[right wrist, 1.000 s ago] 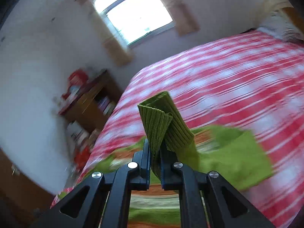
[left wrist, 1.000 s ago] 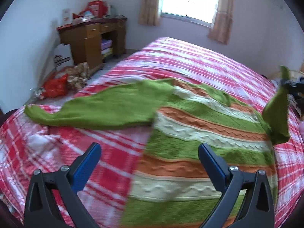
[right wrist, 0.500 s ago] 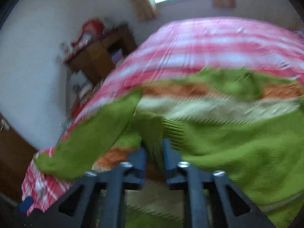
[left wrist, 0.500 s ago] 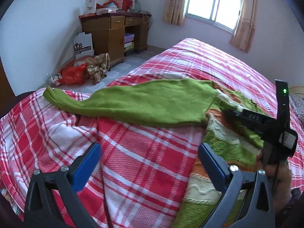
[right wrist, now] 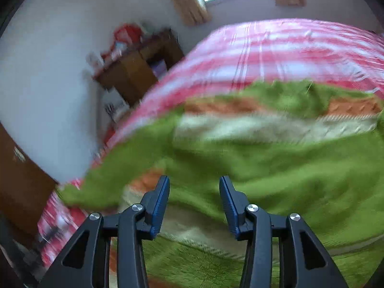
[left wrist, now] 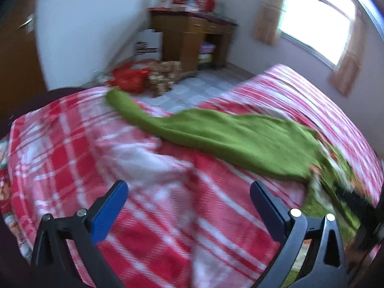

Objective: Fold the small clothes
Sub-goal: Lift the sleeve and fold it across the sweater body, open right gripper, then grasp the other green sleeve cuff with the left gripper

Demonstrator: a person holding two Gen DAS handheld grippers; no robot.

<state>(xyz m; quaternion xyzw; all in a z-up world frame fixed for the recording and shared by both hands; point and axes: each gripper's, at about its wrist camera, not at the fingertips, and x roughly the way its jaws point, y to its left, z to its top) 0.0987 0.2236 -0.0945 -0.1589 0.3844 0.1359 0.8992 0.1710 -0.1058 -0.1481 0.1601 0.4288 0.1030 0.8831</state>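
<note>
A green, orange and cream striped knit sweater (right wrist: 276,158) lies on the red and white plaid bed (left wrist: 156,211). Its right sleeve lies folded across the sweater's body. Its left green sleeve (left wrist: 216,136) stretches out flat toward the bed's left corner. My left gripper (left wrist: 187,206) is open and empty above bare bedspread, short of that sleeve. My right gripper (right wrist: 194,204) is open and empty just above the sweater's body. The right gripper's dark body shows at the right edge of the left wrist view (left wrist: 360,206). Both views are motion-blurred.
A wooden desk (left wrist: 189,36) with clutter on top stands against the far wall. A red bag (left wrist: 129,79) and a brown heap (left wrist: 165,76) lie on the tiled floor beside the bed. A curtained window (left wrist: 314,21) is at the back right. A wooden door (left wrist: 16,55) is at the left.
My right gripper laid the right sleeve down across the sweater's body and opened, letting go of it. My left gripper swung left, from over the sweater body toward the outstretched left sleeve.
</note>
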